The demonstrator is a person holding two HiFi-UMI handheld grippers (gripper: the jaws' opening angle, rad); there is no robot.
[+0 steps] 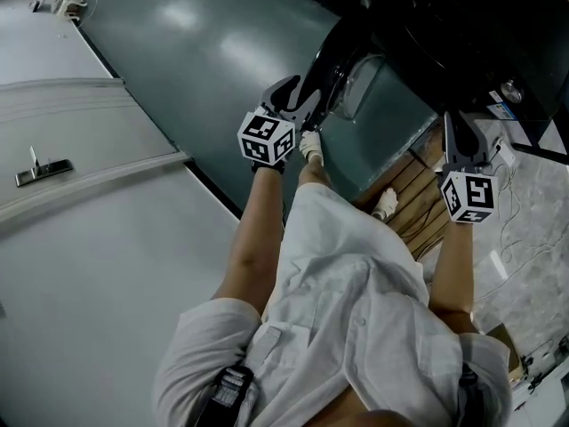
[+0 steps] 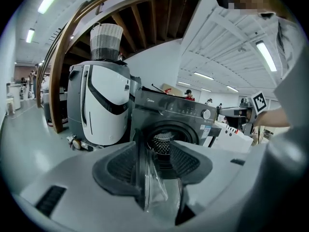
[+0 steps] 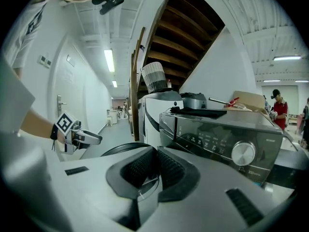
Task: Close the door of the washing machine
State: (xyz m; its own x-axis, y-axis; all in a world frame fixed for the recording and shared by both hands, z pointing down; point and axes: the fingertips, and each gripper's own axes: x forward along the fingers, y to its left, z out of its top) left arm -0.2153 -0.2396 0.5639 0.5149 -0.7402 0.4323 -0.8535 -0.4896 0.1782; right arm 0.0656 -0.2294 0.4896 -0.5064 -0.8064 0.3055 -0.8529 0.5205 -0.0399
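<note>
Left gripper jaws wide, door edge between, contact unclear; right gripper jaws together, empty.

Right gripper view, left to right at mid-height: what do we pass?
left gripper → door rim → white appliance → washing machine dial → person in red

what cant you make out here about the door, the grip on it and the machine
- Left gripper view: whether the left gripper's pads actually press the door. The jaws stand apart, and the clear glass between them muddles the contact.
- Head view: the washing machine's drum opening and latch are too dark and cut off by the top edge.
- Right gripper view: the print on the control panel is too small to read.
</note>
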